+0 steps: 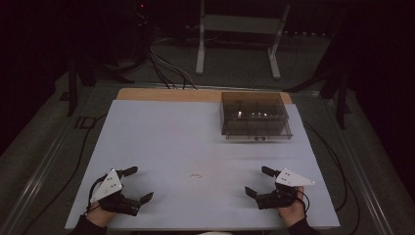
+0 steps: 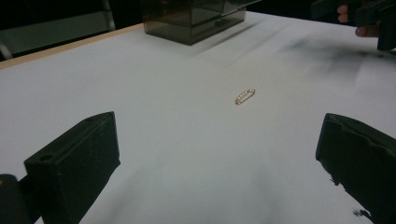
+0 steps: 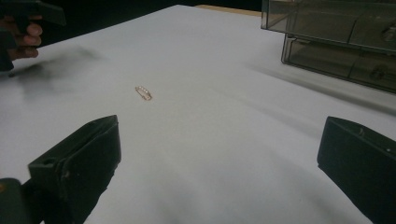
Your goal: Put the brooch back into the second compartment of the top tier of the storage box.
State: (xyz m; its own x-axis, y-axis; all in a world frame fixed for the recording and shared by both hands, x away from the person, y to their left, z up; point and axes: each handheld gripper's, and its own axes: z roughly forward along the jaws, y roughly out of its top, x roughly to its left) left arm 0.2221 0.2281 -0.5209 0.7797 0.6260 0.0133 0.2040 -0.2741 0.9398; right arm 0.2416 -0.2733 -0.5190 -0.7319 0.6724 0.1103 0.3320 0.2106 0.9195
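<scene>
The little gold clip (image 2: 245,96) near the front edge of the white surface (image 1: 161,137) looks light, thin and slippery, so both grippers' wide-open fingers (image 3: 77,161) should pinch its long sides.

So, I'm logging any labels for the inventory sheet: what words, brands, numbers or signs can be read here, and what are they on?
None can be read.
Smoky plastic drawer box: no label shows; the small bright marks on its front are too small to read.
Small gold clasp on the white table: no writing shows.
Grey plates on the left hand-held gripper and the right hand-held gripper: holes, no text.
</scene>
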